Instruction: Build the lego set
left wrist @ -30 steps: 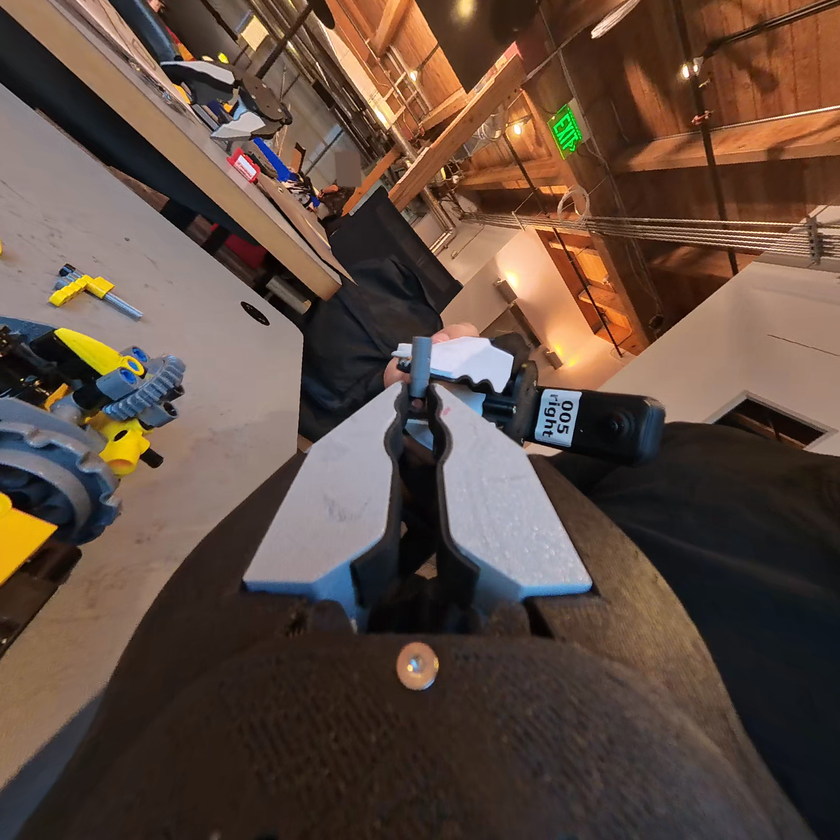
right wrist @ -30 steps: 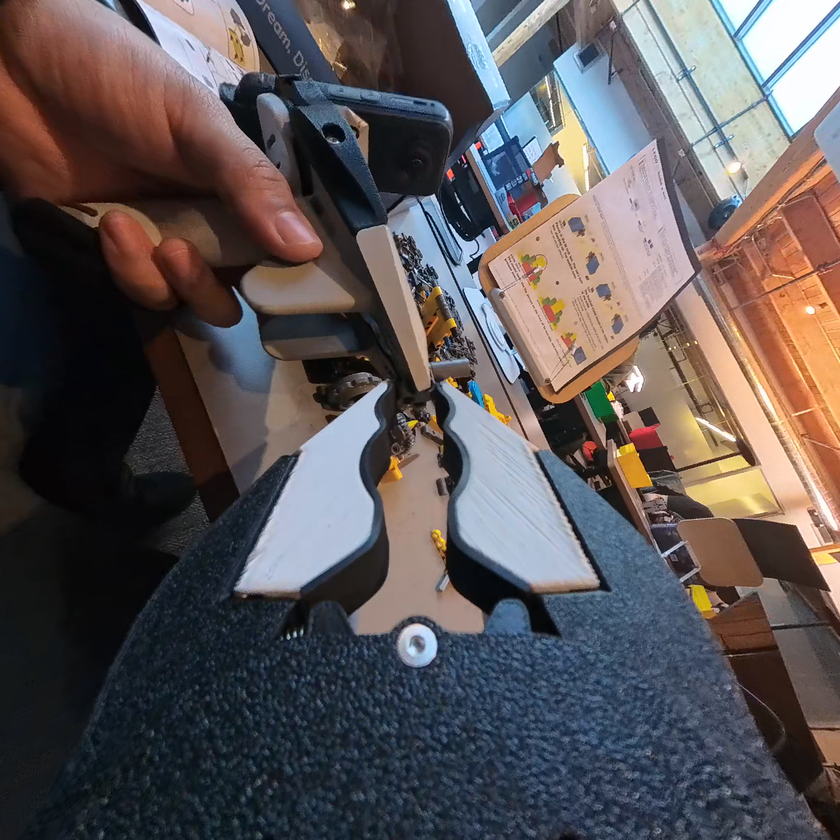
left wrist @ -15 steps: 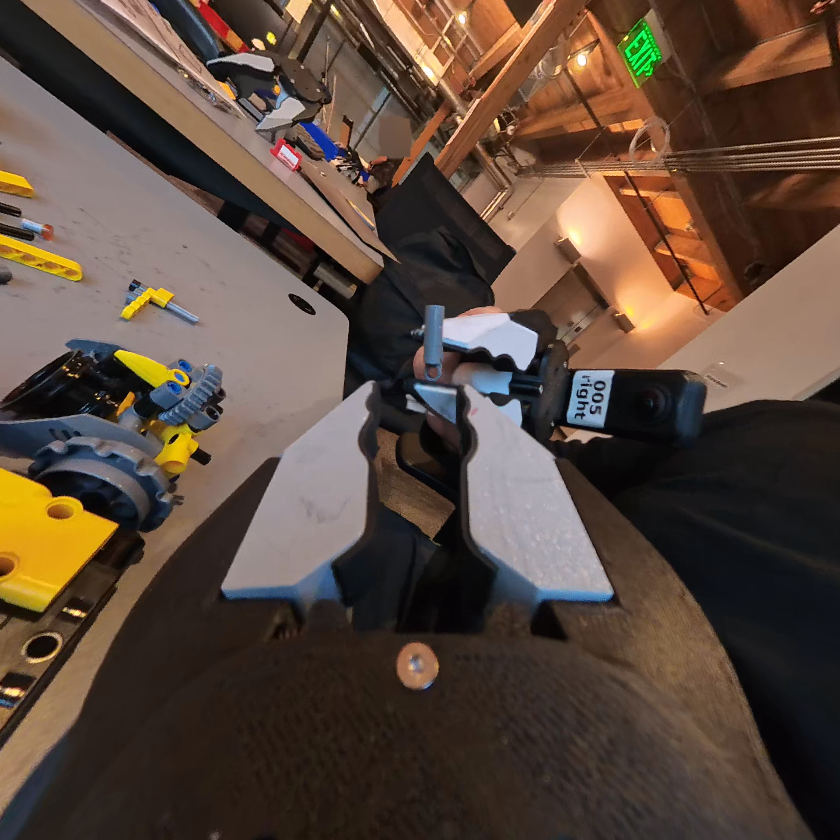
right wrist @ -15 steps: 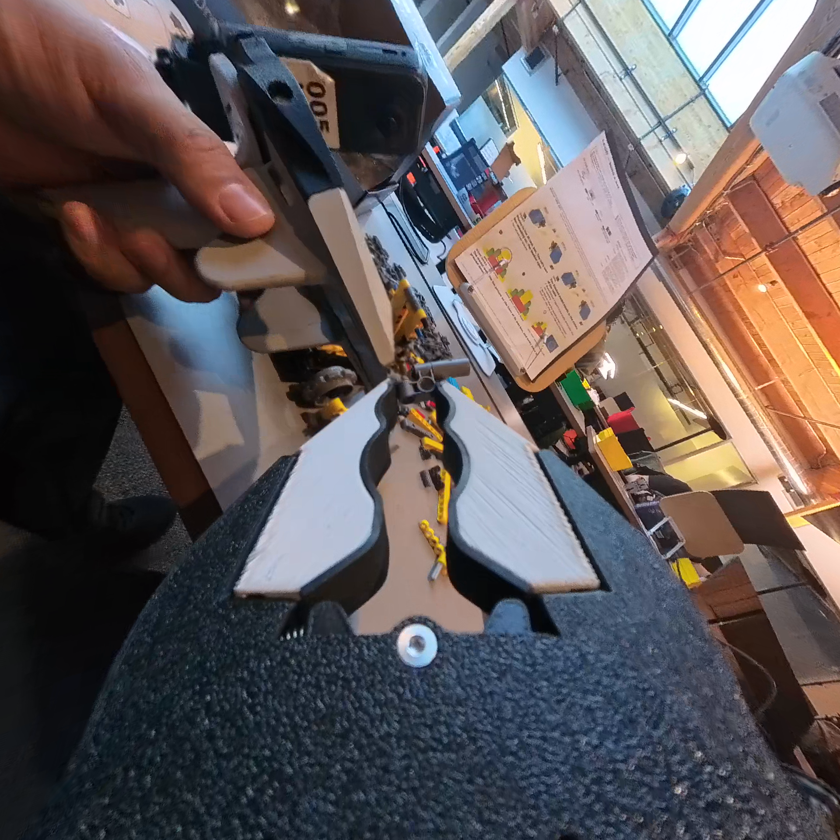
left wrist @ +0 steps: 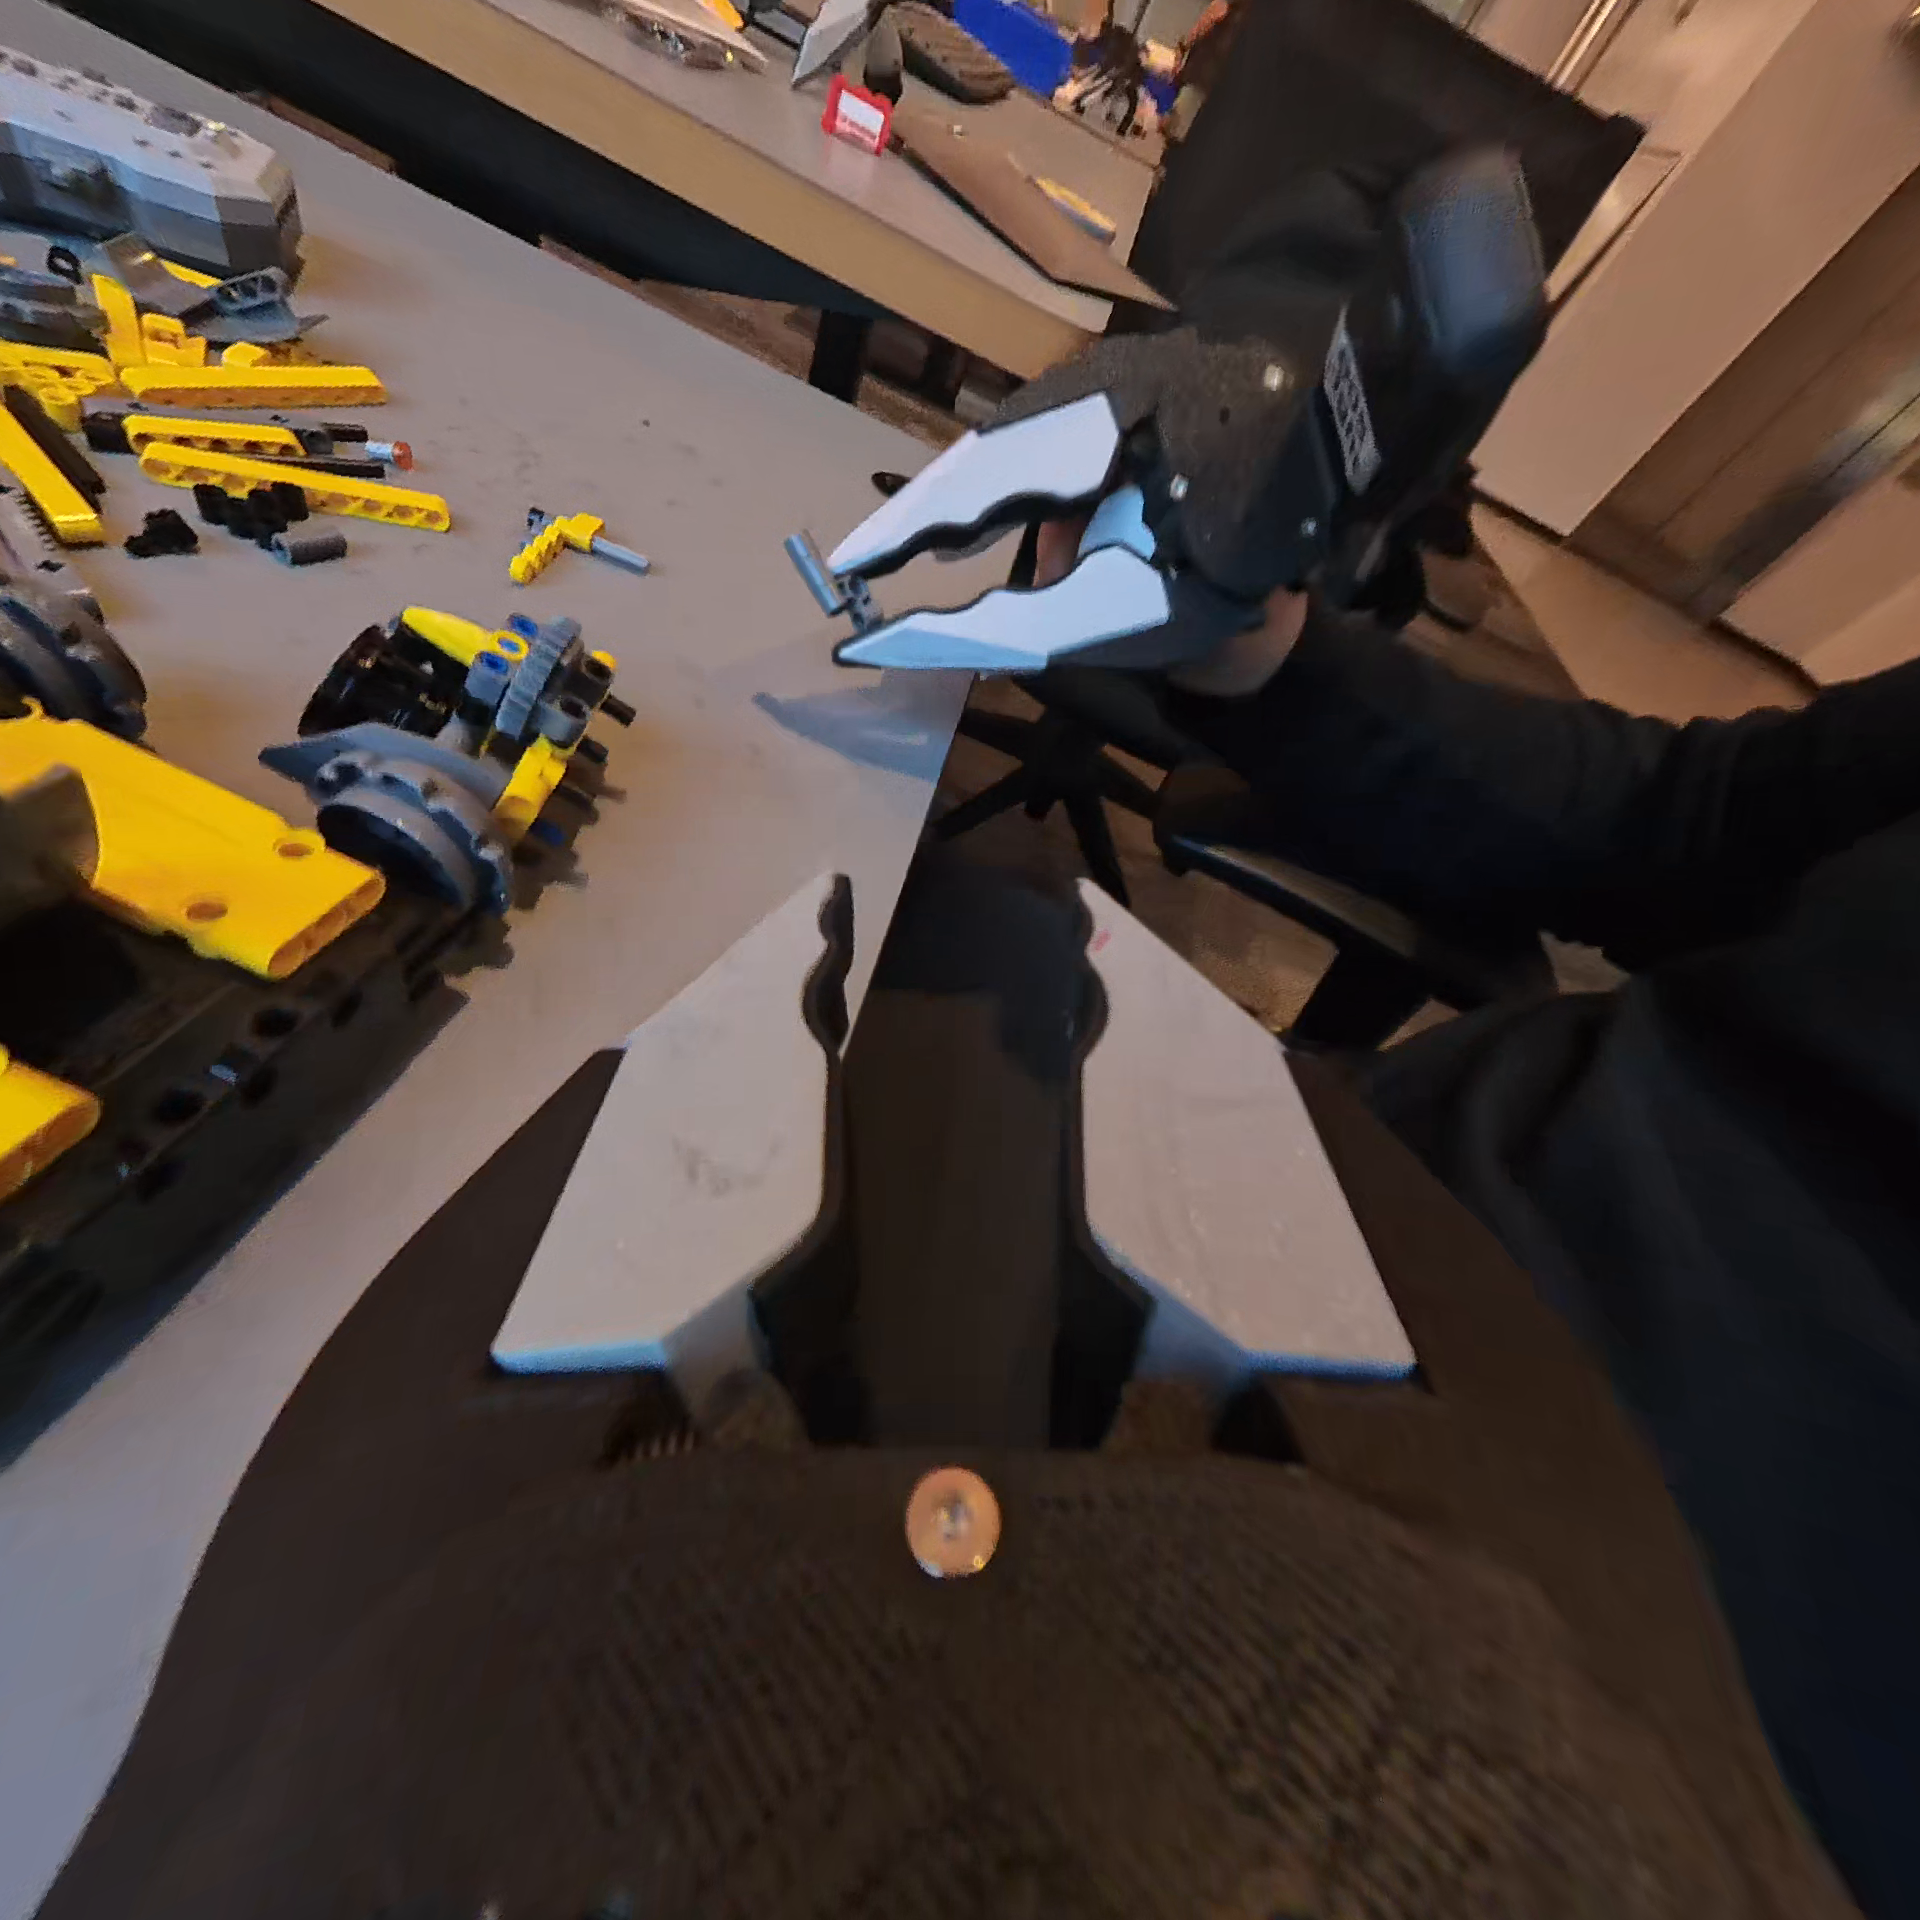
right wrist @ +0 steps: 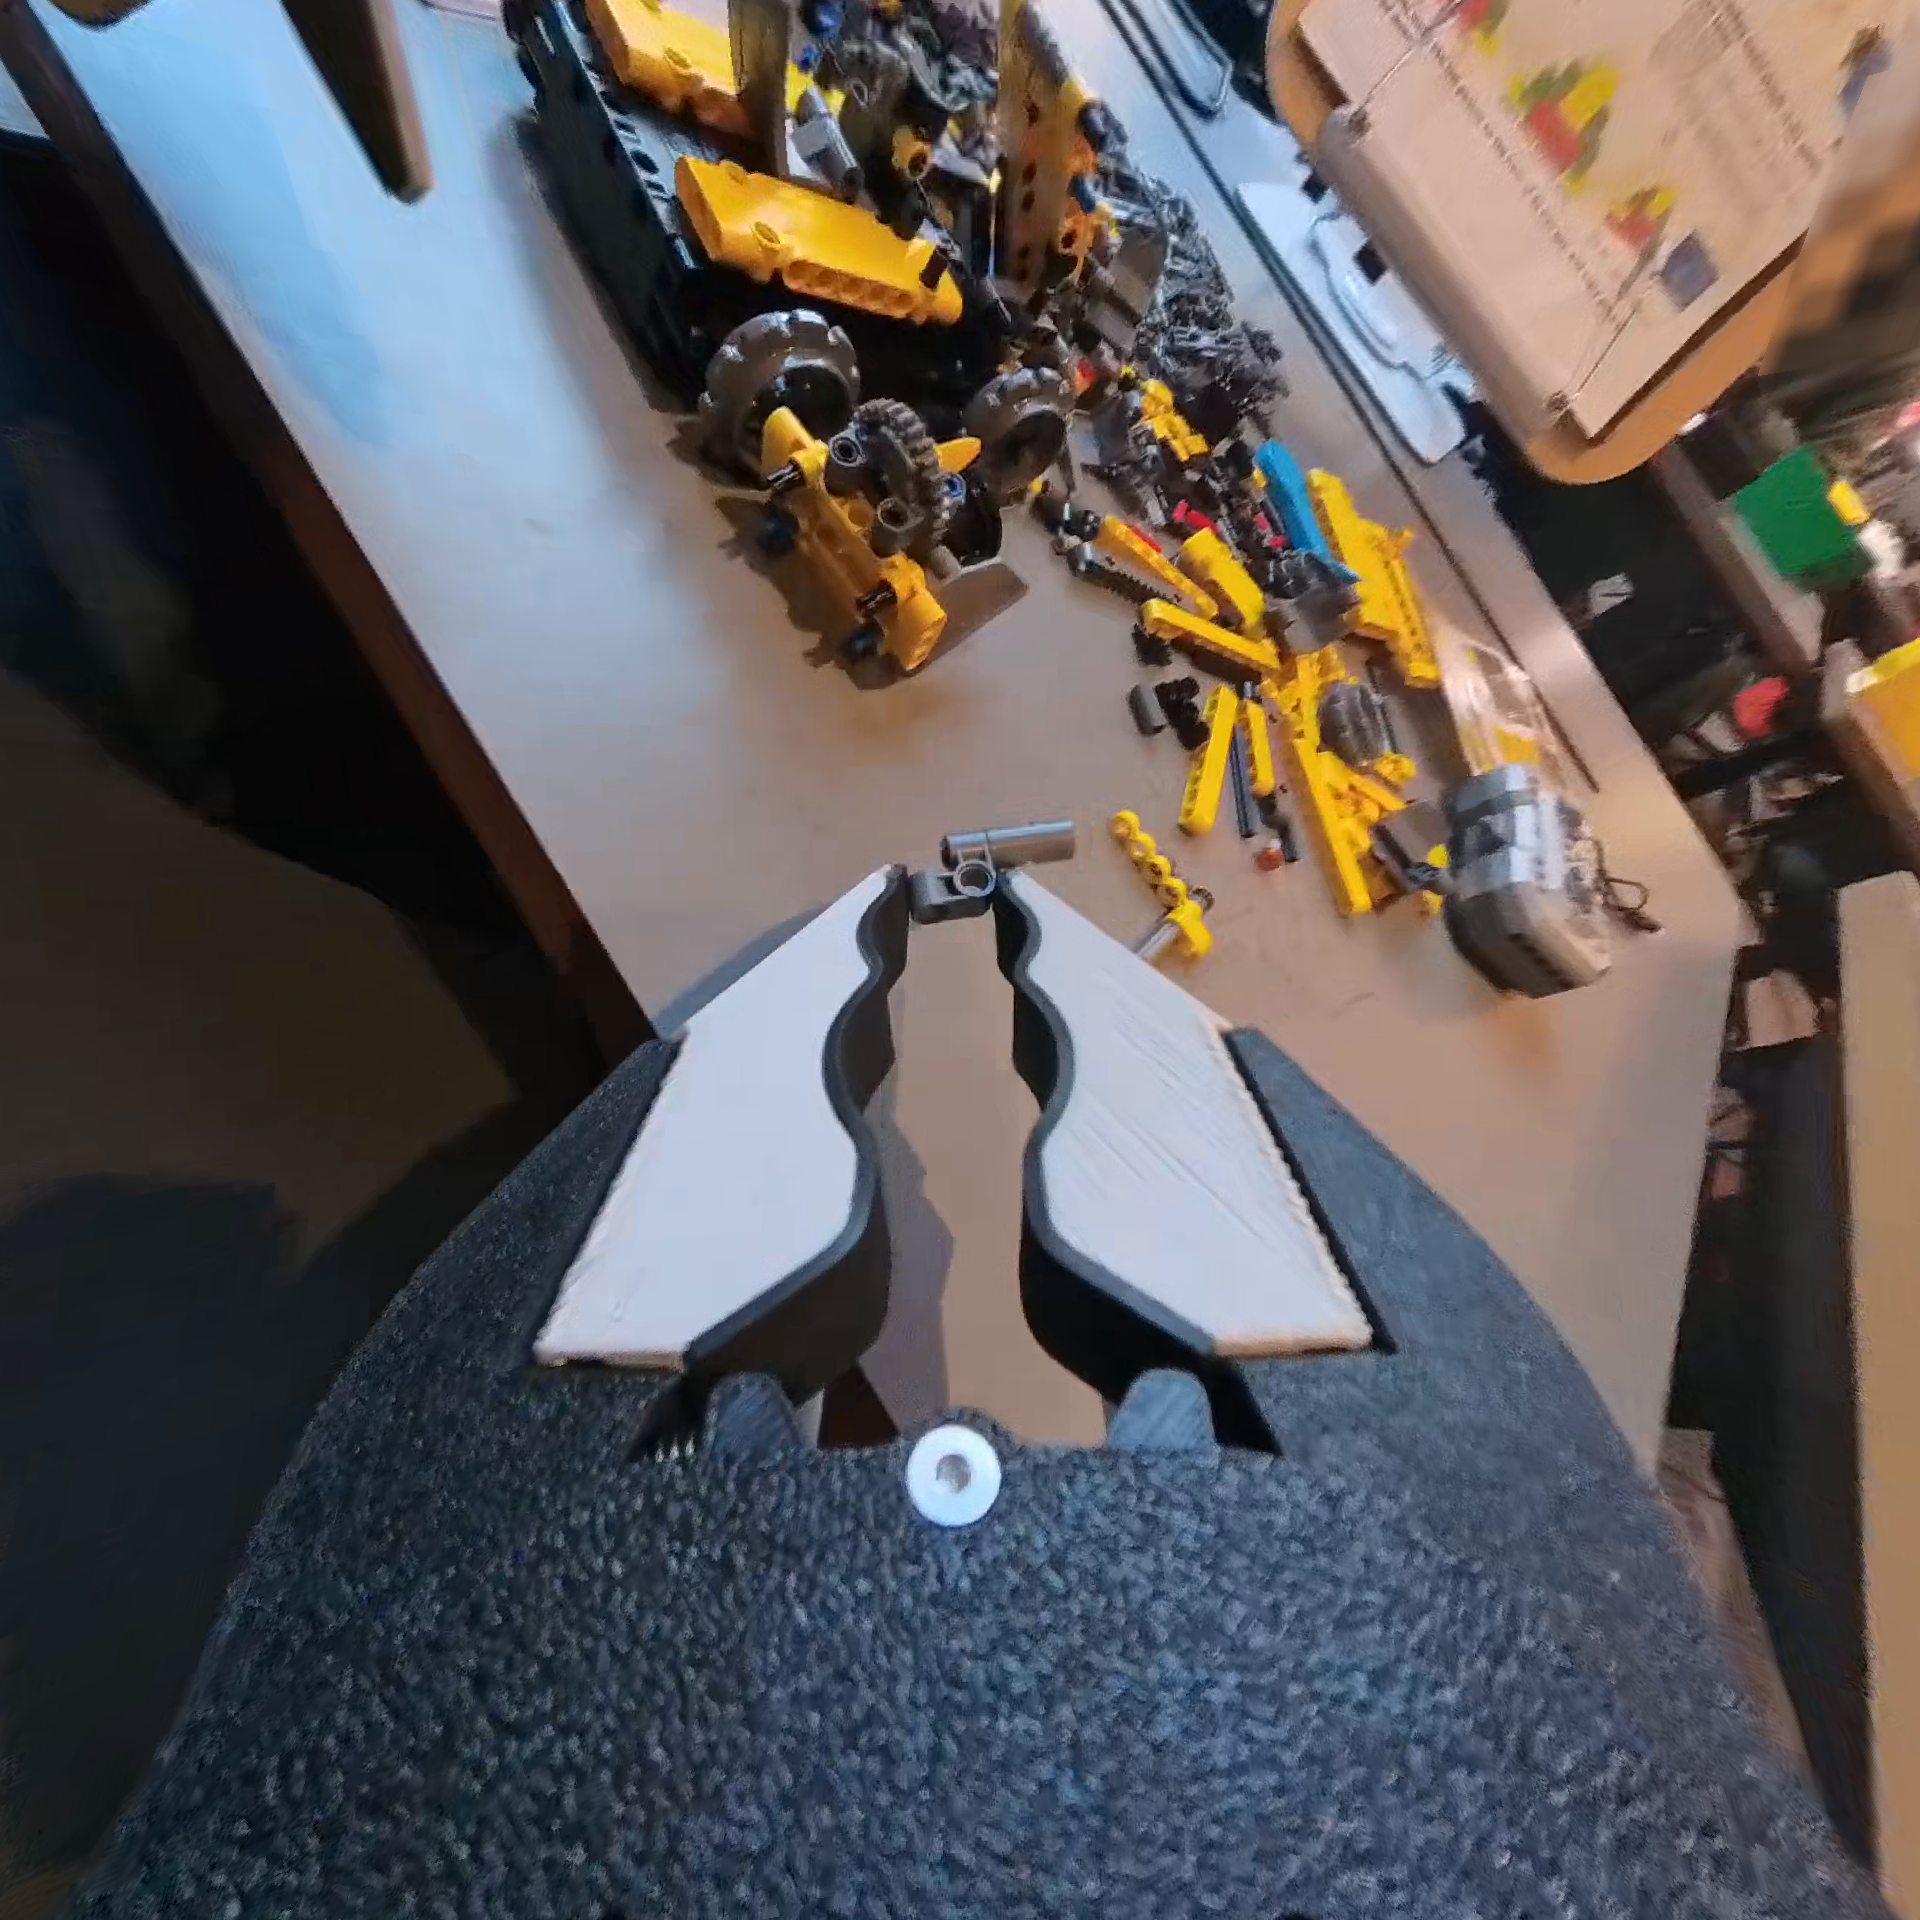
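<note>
Over the table (right wrist: pixel 644 665), right gripper (right wrist: pixel 948 885) pinches a grey connector (right wrist: pixel 977 868).

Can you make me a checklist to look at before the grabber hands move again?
1. right gripper pinches the small grey connector piece: ok.
2. Piece is clear above the table: ok.
3. left gripper is open and holds nothing: ok.
4. The grippers are apart: ok.
5. Yellow and grey gear assembly sits free on the table: ok.
6. How firm the pinch is: cannot tell.
</note>
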Demonstrator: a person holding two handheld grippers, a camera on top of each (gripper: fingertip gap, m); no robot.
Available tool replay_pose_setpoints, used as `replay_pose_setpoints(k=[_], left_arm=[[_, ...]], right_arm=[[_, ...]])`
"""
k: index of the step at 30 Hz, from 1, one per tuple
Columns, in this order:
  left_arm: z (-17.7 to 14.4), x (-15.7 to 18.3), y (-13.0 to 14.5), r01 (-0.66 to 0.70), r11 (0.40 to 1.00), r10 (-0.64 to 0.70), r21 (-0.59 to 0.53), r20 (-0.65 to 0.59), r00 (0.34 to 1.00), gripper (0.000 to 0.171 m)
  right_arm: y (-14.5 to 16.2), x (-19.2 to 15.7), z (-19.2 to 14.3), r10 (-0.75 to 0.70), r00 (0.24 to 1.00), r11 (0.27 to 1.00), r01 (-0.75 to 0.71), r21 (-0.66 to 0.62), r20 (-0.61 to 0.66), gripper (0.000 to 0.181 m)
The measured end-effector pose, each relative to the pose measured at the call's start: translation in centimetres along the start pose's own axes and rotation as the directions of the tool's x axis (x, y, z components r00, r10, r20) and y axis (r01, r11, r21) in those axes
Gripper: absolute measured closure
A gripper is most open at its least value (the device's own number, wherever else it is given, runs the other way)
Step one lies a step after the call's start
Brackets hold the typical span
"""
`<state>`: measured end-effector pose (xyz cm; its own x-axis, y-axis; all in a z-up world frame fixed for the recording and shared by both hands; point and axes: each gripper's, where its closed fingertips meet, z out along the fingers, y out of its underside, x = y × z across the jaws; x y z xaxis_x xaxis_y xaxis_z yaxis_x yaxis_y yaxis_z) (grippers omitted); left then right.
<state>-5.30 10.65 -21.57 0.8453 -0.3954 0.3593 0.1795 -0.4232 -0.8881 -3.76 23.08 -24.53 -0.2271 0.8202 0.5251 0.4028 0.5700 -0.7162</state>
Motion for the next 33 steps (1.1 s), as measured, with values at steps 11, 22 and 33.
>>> replay_pose_setpoints(k=[11,22,33], left_arm=[[0.9,0.7,3.3,0.01,0.997,-0.012,-0.07,-0.027,1.0,0.134],[-0.4,0.4,3.6,-0.03,0.997,0.032,-0.066,0.032,0.999,0.13],[-11.3,-4.6,0.7,-0.1,0.995,0.101,-0.027,0.47,0.877,0.107]], right_arm=[[2.4,-0.8,1.8,0.296,0.92,0.954,-0.27,-0.131,0.258,0.157],[1.8,1.0,0.4,0.342,0.915,0.936,-0.351,0.003,0.214,0.152],[2.2,2.0,0.7,0.402,0.894,0.907,-0.419,0.051,0.198,0.151]])
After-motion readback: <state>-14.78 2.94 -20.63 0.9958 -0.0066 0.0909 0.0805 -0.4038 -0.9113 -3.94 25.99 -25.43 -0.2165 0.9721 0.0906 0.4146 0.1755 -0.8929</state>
